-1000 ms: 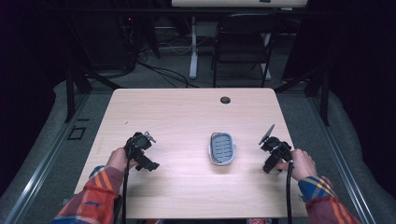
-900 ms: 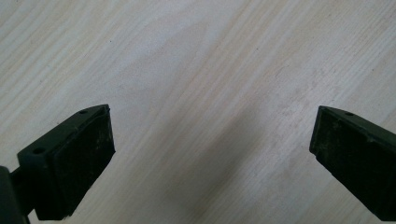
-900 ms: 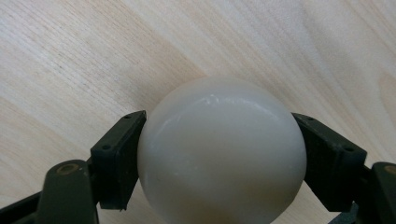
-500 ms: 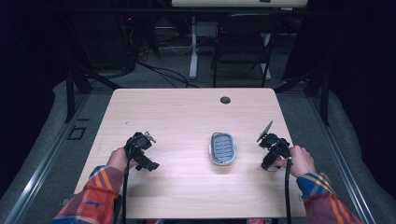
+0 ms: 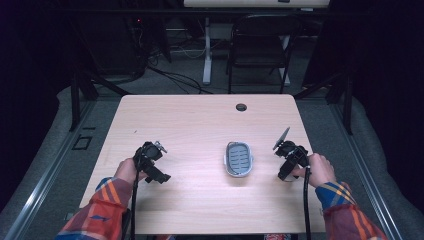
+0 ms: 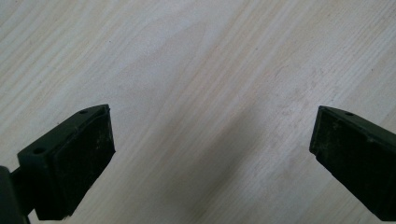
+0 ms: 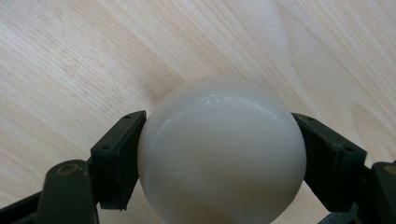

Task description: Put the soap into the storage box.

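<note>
A smooth white ball (image 7: 219,140) sits between the jaws of my right gripper (image 7: 223,161), which is shut on it just above the wood. In the high view the right gripper (image 5: 287,169) is at the table's right side, a short way right of a grey oval dish (image 5: 238,158) with a ribbed inside. My left gripper (image 5: 156,169) hovers over the left part of the table. In the left gripper view the left gripper (image 6: 210,154) stands wide open, with bare wood between its jaws.
The light wooden table (image 5: 200,125) has a round cable hole (image 5: 241,107) near its far edge. A black chair (image 5: 260,45) and cables on the floor lie beyond the table. Both forearms wear plaid sleeves (image 5: 100,210).
My right gripper has shifted a little to the left, toward the dish, with the ball in it. The left gripper has stayed where it was.
</note>
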The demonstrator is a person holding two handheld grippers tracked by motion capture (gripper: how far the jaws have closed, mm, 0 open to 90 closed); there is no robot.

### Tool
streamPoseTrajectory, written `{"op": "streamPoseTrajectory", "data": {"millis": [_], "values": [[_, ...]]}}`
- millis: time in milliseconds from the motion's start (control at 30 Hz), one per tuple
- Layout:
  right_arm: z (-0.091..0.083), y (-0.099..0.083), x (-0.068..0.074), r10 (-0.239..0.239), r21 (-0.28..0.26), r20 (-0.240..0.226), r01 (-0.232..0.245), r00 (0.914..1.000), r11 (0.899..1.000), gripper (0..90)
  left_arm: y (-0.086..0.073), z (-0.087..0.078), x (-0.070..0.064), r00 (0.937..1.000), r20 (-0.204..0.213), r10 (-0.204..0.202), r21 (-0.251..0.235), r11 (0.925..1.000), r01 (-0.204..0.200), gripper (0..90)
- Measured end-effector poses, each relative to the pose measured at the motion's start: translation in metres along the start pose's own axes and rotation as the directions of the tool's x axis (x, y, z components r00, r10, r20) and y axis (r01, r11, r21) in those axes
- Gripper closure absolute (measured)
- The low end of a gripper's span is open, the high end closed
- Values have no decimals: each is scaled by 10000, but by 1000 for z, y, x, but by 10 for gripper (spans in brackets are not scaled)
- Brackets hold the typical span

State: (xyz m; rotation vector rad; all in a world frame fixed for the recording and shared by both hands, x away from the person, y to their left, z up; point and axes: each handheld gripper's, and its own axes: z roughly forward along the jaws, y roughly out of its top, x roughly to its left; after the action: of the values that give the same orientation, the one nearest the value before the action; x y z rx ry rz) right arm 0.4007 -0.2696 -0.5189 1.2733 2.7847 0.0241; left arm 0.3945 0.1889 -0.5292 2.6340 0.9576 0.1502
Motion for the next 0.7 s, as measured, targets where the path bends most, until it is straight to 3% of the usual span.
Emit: {"op": "streamPoseTrajectory", "data": {"millis": [200, 300, 400, 500, 533, 567, 600, 700], "values": [[-3, 5, 2, 32, -103, 3, -32, 10000, 9999, 227, 0, 0, 0, 10000, 1, 20, 12, 10000, -20, 0], [-4, 9, 2, -178, -35, 80, 178, 9998, 9998, 227, 0, 0, 0, 10000, 0, 13, -7, 10000, -13, 0], [-3, 12, 5, -18, -251, 14, 18, 10000, 9997, 227, 0, 0, 0, 10000, 5, 19, 5, 10000, -19, 0], [-6, 18, 5, -358, -2, 120, 358, 9993, 9994, 227, 0, 0, 0, 10000, 33, 15, 22, 10000, -15, 0], [-5, 18, 7, -63, -227, 35, 64, 10000, 9997, 227, 0, 0, 0, 10000, 33, 15, 22, 10000, -15, 0], [-5, 18, 7, -63, -227, 35, 64, 10000, 9997, 227, 0, 0, 0, 10000, 32, 14, 24, 10000, -14, 0], [-7, 21, 6, -371, -5, 108, 371, 9993, 9993, 227, 0, 0, 0, 10000, 16, 13, 28, 10000, -13, 0], [-9, 26, 8, -413, -15, 134, 413, 9991, 9991, 227, 0, 0, -1, 10000, -7, 24, 28, 10000, -24, 0]]}}
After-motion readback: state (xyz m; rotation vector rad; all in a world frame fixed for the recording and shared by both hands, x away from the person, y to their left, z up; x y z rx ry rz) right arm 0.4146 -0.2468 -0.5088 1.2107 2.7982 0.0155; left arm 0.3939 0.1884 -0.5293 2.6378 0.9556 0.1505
